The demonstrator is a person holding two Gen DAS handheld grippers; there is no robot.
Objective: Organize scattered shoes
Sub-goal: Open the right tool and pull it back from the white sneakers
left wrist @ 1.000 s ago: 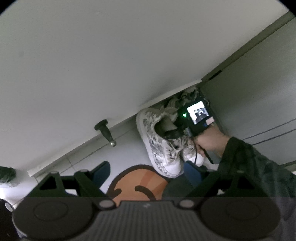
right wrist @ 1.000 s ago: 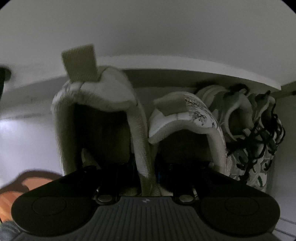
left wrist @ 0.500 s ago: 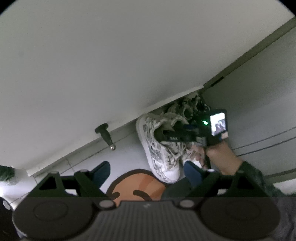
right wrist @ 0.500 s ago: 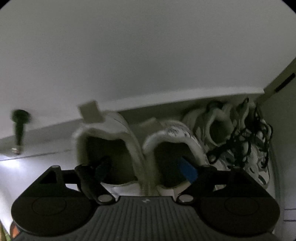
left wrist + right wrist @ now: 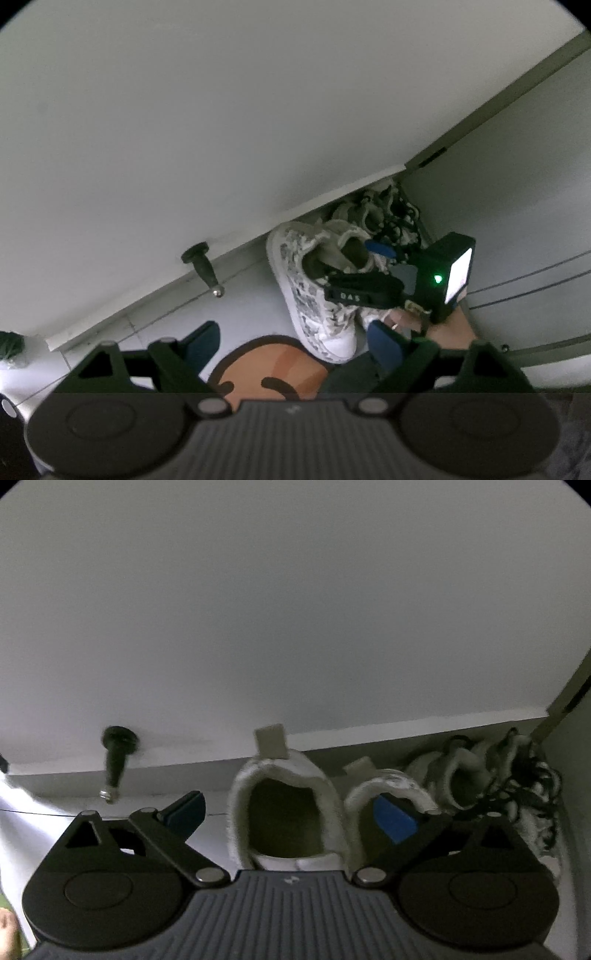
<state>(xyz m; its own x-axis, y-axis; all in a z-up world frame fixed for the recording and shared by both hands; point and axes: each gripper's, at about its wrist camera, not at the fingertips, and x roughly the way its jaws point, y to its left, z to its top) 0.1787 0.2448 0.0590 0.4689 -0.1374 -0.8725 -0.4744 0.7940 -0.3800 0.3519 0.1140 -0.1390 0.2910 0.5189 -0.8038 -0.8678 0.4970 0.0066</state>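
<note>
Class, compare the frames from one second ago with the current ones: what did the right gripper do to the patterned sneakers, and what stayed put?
The right gripper opened and drew back from the patterned sneakers, letting go of their collars; its jaws now stand wide apart. The sneakers stayed side by side against the wall, next to the other shoes. The left gripper stayed open, hovering over the orange mat.

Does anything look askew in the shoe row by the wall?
Mostly tidy: the patterned pair stands side by side, heels out. Only the black laces of the shoes in the corner lie tangled and loose. No damage visible.
</note>
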